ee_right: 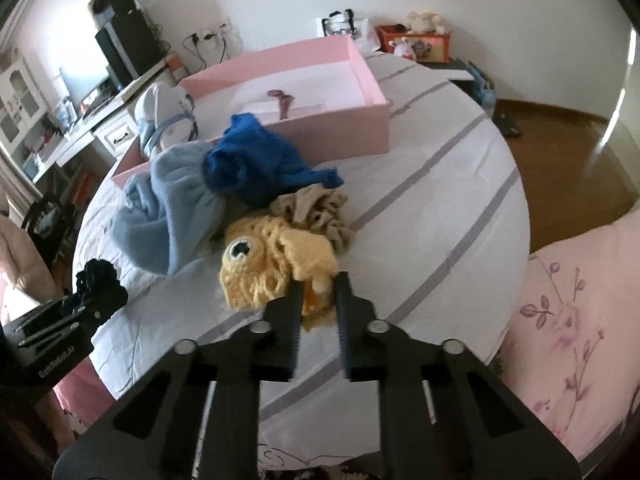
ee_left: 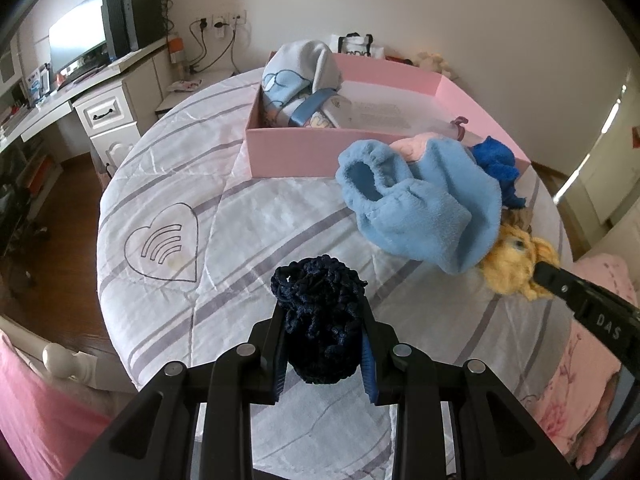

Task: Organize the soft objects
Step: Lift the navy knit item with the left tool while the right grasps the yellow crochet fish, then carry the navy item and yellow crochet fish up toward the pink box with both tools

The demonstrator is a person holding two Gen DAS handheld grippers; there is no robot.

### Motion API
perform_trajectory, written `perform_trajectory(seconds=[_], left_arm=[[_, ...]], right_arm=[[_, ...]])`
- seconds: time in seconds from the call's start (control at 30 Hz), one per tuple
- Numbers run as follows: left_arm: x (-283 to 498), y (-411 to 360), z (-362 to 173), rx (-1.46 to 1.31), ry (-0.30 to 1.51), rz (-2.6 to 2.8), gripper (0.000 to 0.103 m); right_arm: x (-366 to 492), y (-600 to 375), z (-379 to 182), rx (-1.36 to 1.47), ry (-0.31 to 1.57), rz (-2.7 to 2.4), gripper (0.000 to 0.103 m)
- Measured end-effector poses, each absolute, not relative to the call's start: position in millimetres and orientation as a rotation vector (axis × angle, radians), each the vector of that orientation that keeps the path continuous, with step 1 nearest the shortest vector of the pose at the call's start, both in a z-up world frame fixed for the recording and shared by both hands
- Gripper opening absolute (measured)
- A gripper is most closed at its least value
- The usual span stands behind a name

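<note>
A bed with a white, grey-striped quilt (ee_left: 256, 216) fills both views, and a shallow pink box (ee_left: 296, 152) sits toward the upper middle of the left wrist view. The sorting looks only partly done: one pale blue and white printed cloth bundle (ee_left: 296, 80) already lies in the box's left end, and most of the box floor is bare. Outside the box, a loose heap waits in the centre of the right wrist view: a light blue fleece piece (ee_right: 172, 212), a royal blue knit (ee_right: 256, 160), a beige knit (ee_right: 316, 208) and a yellow crocheted toy with an eye (ee_right: 256, 264). At the bottom centre of the left wrist view, the left hand-held gripper (ee_left: 322, 312) is narrowed around a dark navy crocheted piece (ee_left: 320, 320) and holds it above the quilt. At the lower centre of the right wrist view, the right hand-held gripper (ee_right: 318, 284) has its fingers pinching the near edge of the yellow toy. By this judgement, all five loose pieces are not yet boxed.
</note>
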State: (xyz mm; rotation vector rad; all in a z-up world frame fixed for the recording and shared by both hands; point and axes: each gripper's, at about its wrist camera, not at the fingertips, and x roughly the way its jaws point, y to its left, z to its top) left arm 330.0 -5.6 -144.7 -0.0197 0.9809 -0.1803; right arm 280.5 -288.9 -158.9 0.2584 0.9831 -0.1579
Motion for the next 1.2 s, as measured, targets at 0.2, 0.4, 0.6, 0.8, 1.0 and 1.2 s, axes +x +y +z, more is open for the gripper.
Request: perform_trajectory(seconds=[0.2, 0.4, 0.6, 0.8, 1.0, 1.2], left_arm=[[328, -5, -139, -0.015, 0.963, -0.178, 0.027], [316, -5, -124, -0.008, 0.923, -0.167, 0.027], [294, -6, -101, -0.002, 0.863, -0.168, 0.027], [260, -5, -71, 0.007, 0.780, -0.173, 0.027], [222, -4, -42, 0.016, 0.694, -0.185, 0.027], [177, 0, -13, 0.020, 0.598, -0.177, 0.027]], right_arm=[[277, -290, -154, 0.272, 0.965, -0.141, 0.005], [268, -282, -139, 0.258, 0.926, -0.120, 0.005], [253, -276, -114, 0.248, 0.858, -0.107, 0.005], [231, -268, -87, 0.241, 0.777, -0.097, 0.005], [209, -260, -57, 0.227, 0.686, -0.091, 0.005], [185, -250, -30, 0.205, 0.598, -0.080, 0.005]])
